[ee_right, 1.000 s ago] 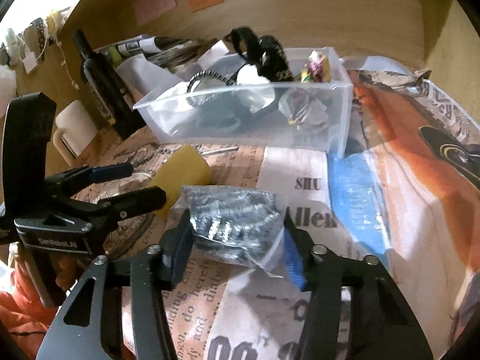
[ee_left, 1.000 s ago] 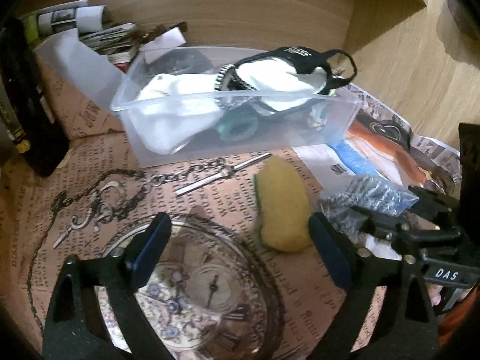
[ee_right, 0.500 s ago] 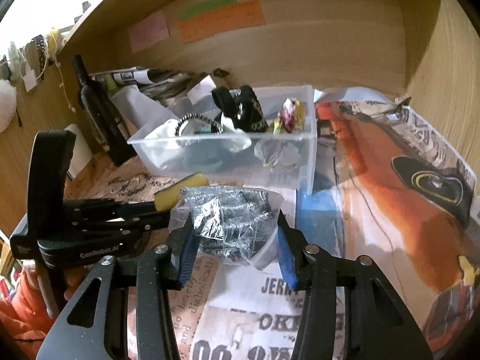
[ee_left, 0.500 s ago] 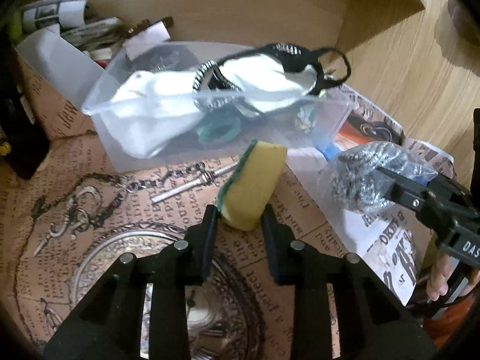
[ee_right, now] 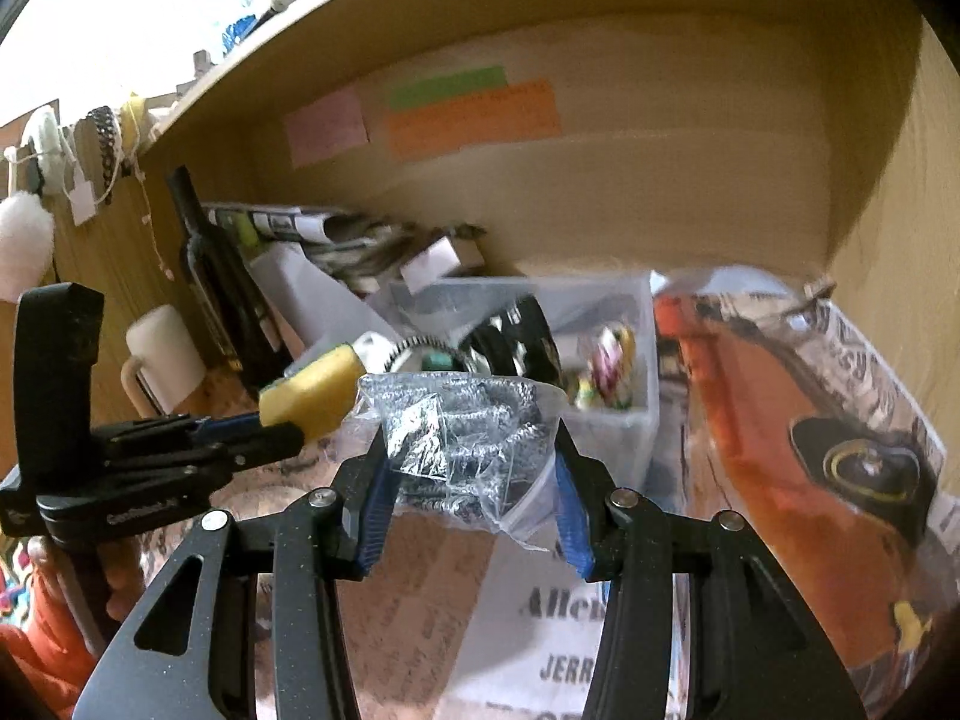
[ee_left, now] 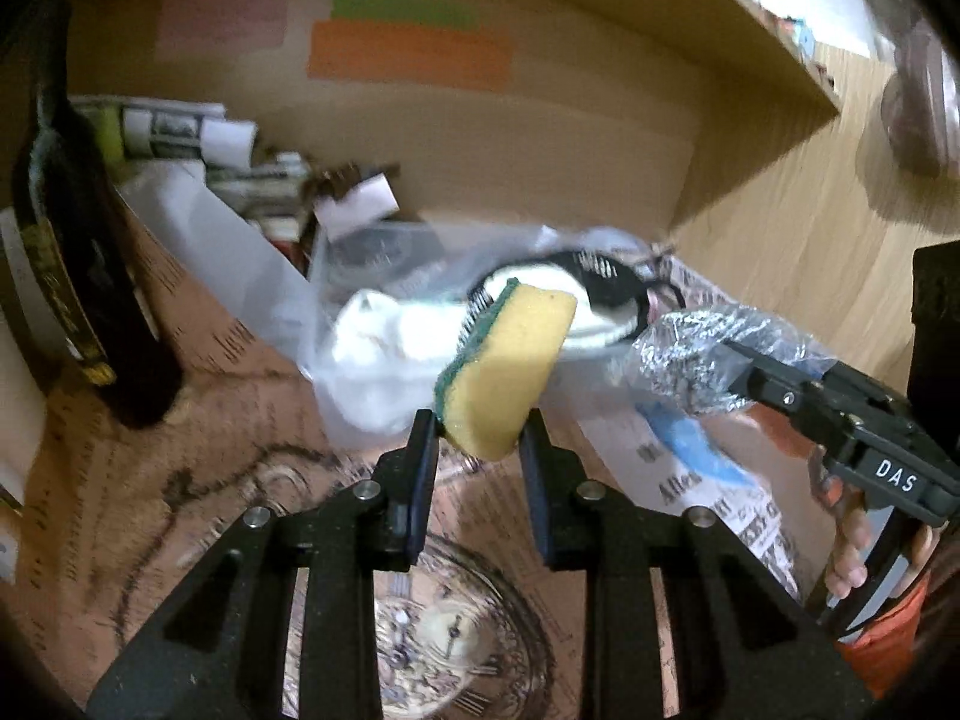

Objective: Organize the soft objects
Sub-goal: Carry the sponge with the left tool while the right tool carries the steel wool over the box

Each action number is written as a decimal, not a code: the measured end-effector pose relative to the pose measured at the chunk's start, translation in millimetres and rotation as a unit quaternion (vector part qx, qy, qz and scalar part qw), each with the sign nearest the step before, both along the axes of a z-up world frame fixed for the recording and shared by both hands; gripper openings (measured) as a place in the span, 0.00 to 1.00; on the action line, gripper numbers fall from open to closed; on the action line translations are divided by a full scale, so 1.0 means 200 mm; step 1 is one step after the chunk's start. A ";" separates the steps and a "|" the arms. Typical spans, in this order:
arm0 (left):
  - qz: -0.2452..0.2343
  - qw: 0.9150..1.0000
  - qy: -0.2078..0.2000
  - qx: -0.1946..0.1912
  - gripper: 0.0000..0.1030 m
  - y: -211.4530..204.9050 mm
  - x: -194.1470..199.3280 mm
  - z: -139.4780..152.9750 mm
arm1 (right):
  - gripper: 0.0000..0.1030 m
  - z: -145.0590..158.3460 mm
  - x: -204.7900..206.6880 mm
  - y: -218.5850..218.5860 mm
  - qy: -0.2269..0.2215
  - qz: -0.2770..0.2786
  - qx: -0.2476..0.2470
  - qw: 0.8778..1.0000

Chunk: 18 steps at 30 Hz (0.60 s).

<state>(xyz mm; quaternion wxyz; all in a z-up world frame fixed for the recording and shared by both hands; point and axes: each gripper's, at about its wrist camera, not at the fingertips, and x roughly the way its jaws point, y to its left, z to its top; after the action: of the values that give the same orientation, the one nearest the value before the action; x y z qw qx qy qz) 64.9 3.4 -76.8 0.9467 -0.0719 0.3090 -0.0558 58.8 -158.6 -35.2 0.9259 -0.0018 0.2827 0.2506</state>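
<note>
My left gripper (ee_left: 477, 450) is shut on a yellow sponge with a green scouring side (ee_left: 507, 363) and holds it in the air in front of the clear plastic bin (ee_left: 360, 396). The sponge also shows in the right wrist view (ee_right: 312, 393). My right gripper (ee_right: 471, 498) is shut on a steel scourer in a clear plastic bag (ee_right: 468, 438) and holds it up near the bin (ee_right: 618, 438). The bagged scourer shows at the right of the left wrist view (ee_left: 696, 354). The bin holds white cloth (ee_left: 384, 330), a black strap (ee_right: 522, 342) and a colourful small item (ee_right: 606, 372).
A dark bottle (ee_left: 78, 276) stands at the left, with a white mug (ee_right: 162, 354) near it. Rolled papers (ee_left: 174, 126) lie at the back against the wooden wall. Newspaper and printed paper with a clock picture (ee_left: 456, 636) cover the surface. Sticky notes (ee_right: 468, 114) hang on the back wall.
My left gripper closed on the sponge and lifted it off the paper toward the bin. My right gripper lifted the bagged scourer up and toward the bin.
</note>
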 end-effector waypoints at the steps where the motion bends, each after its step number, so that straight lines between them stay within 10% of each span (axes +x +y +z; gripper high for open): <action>1: 0.003 1.000 -0.005 0.001 0.27 0.01 0.00 0.02 | 0.42 0.01 0.01 0.01 -0.005 0.002 0.001 1.000; 18: 0.024 0.999 -0.004 0.030 0.27 0.11 0.25 0.02 | 0.42 -0.05 0.32 0.17 0.005 0.008 -0.020 1.000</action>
<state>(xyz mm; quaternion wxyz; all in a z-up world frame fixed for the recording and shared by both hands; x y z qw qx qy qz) 114.9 25.6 -73.4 0.9508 -0.0510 0.3045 -0.0239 122.3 -123.7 -44.8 0.9224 -0.0215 0.2919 0.2520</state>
